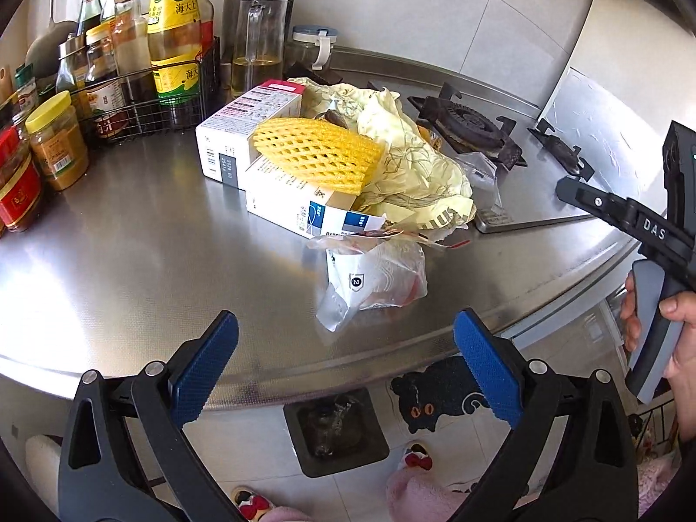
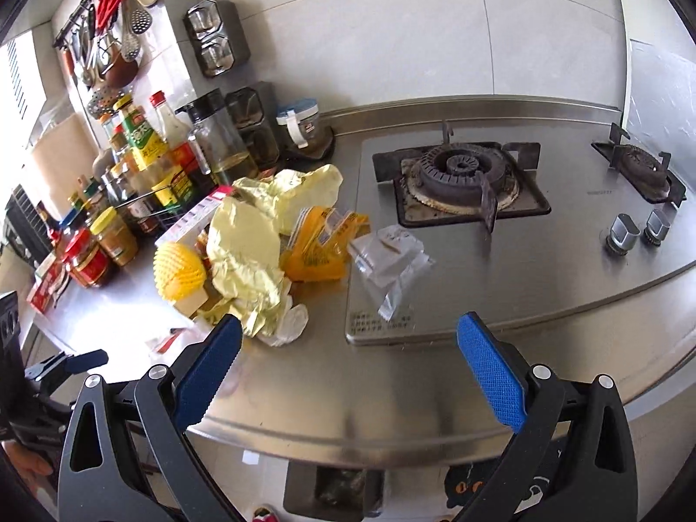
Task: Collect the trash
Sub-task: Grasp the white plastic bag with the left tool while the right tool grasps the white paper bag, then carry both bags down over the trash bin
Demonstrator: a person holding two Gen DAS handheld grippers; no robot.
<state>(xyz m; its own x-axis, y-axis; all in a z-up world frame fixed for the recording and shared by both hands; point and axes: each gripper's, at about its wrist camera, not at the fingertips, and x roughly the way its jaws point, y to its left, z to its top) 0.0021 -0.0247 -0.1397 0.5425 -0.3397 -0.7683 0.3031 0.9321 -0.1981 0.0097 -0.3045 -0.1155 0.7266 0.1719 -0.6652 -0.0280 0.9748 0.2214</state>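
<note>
A trash pile lies on the steel counter point(image 1: 108, 252): two white cartons point(image 1: 226, 139), a yellow foam net point(image 1: 317, 152), crumpled pale yellow paper point(image 1: 413, 165) and a clear plastic bag point(image 1: 374, 282). The right wrist view shows the net point(image 2: 178, 272), the paper point(image 2: 248, 252), an orange wrapper point(image 2: 319, 248) and a clear bag point(image 2: 387, 261). My left gripper point(image 1: 346, 361) is open and empty, short of the plastic bag. My right gripper point(image 2: 348, 369) is open and empty over the counter's front edge; it also shows in the left wrist view point(image 1: 609, 213).
Bottles and jars in a wire rack point(image 1: 143, 78) crowd the counter's left back. A gas hob point(image 2: 461, 178) with knobs point(image 2: 622, 230) fills the right. A dark bin point(image 1: 339, 430) stands on the floor below the counter edge, next to a cat mat point(image 1: 435, 396).
</note>
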